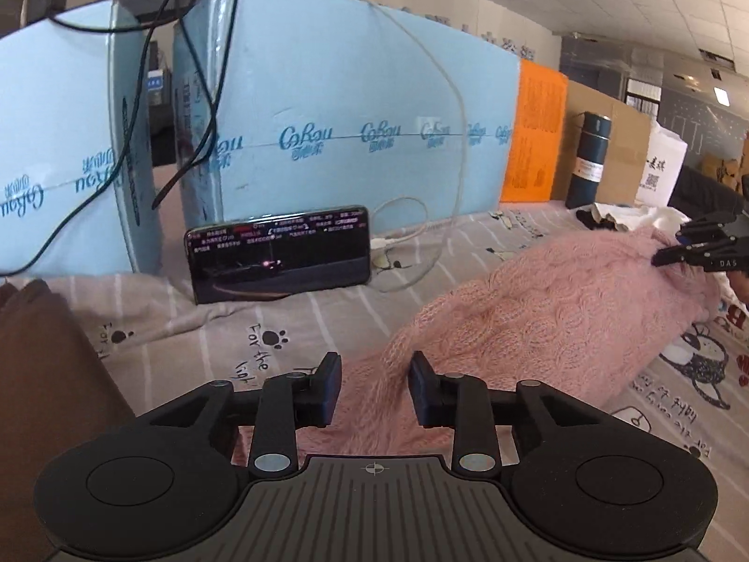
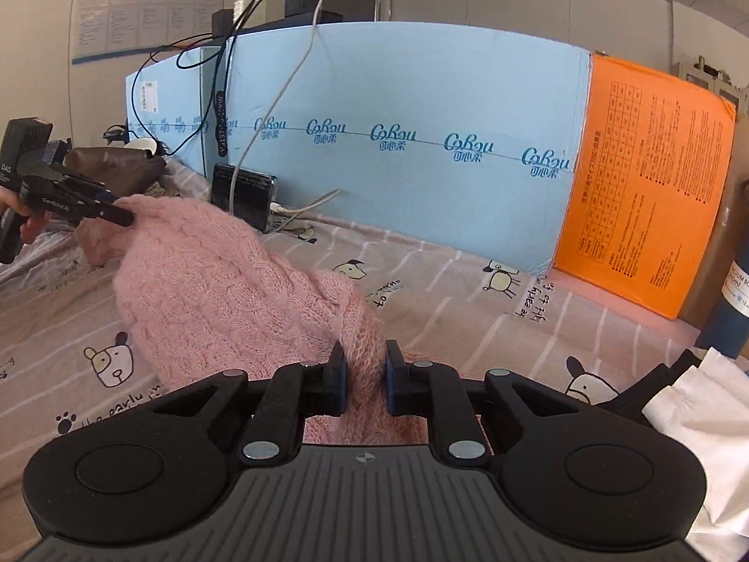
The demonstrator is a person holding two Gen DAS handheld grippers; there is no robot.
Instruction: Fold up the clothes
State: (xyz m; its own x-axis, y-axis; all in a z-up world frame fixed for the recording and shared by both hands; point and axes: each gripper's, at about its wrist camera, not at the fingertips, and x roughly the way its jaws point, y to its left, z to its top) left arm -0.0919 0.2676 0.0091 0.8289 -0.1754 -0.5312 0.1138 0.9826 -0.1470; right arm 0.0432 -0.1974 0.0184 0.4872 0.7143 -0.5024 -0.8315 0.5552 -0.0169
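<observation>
A fuzzy pink cable-knit sweater (image 2: 220,276) hangs stretched between both grippers above the bed, soft and loosely woven. The right gripper (image 2: 366,377) pinches a bunched strand of the knit tight between its black pads. The left gripper (image 1: 374,386) has its jaws partly apart with knit lying between them; whether the pads press on it I cannot tell. The bedsheet (image 2: 468,323) is dusty pink with white stripes, cartoon dogs and scribbled words like "For the light". Behind it stand smooth light-blue boxes (image 2: 398,107) printed "CoRou", a bright orange box (image 2: 646,178) with a printed table, and a dark phone (image 1: 278,255) leaning upright, its screen lit.
</observation>
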